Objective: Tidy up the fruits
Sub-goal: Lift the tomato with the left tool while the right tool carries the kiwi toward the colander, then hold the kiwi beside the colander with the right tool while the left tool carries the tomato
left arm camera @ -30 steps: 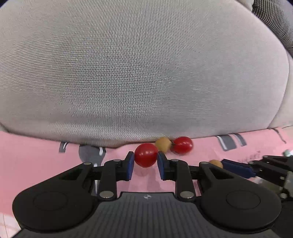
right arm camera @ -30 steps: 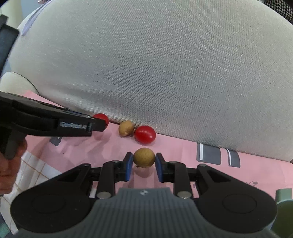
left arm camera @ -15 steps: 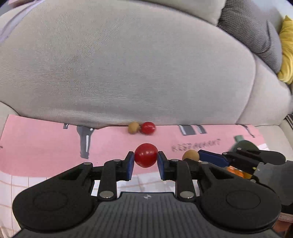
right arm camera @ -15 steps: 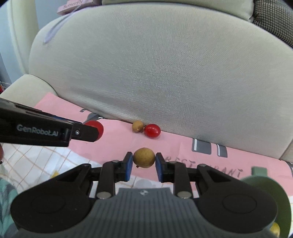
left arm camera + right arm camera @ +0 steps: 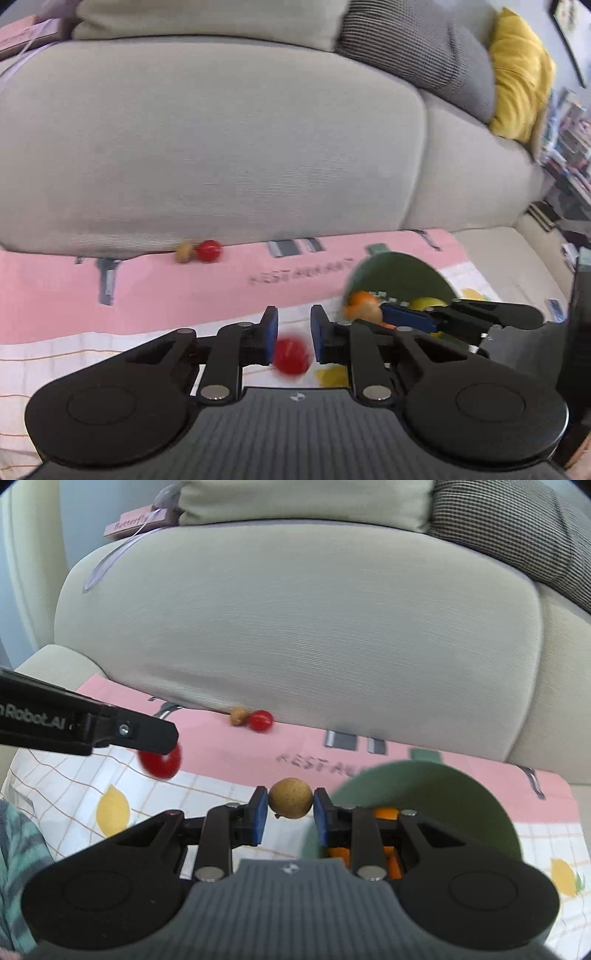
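Below the left claw (image 5: 291, 334), red tomato (image 5: 291, 355)

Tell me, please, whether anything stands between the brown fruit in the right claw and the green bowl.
Nothing visible does. The right claw holds the brown fruit just left of the green bowl, with only the cloth below the gap. An orange already lies in the bowl, but there looks to be room.

Home living room, grey sofa (image 5: 221, 147), yellow cushion (image 5: 521, 74)
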### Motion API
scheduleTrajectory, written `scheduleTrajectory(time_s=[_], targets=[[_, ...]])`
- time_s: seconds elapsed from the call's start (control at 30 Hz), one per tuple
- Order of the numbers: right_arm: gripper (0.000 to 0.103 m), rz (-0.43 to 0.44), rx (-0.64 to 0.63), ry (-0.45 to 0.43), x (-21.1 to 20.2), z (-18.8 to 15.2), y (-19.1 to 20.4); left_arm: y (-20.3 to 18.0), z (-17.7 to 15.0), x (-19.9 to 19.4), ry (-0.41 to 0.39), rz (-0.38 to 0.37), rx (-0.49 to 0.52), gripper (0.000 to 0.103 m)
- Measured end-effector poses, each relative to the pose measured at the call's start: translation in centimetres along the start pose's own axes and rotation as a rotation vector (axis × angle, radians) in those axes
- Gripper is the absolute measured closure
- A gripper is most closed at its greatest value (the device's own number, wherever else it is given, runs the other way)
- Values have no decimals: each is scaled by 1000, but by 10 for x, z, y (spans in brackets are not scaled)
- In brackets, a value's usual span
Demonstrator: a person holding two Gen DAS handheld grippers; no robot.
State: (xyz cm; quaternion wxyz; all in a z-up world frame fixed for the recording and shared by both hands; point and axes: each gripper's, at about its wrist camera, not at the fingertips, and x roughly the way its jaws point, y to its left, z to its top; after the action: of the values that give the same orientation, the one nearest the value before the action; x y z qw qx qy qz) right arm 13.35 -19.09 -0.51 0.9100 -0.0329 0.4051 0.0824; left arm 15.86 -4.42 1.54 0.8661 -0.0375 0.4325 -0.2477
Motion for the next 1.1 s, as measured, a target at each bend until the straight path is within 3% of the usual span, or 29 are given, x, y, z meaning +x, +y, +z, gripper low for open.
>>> scheduleTrajectory(time_s=[0.17,0.37,0.63,0.87,1.1], targets=[[80,-20,28,10,-17,-17,-21,-25,-2,6,11,-33,39,85],[80,-26,56,37,-28,-40,-40,-27,-13,15,105,-35,35,85],[80,24,82,71,-41,-73,-36,-26,-46,15,296,-28,106,81],[80,73,59,72,-51,-93,-18,-28,-88,27,527,-13,216,78],[80,56,104,51,-55,-99,-24,-21,-116,47,722,7,197,69]])
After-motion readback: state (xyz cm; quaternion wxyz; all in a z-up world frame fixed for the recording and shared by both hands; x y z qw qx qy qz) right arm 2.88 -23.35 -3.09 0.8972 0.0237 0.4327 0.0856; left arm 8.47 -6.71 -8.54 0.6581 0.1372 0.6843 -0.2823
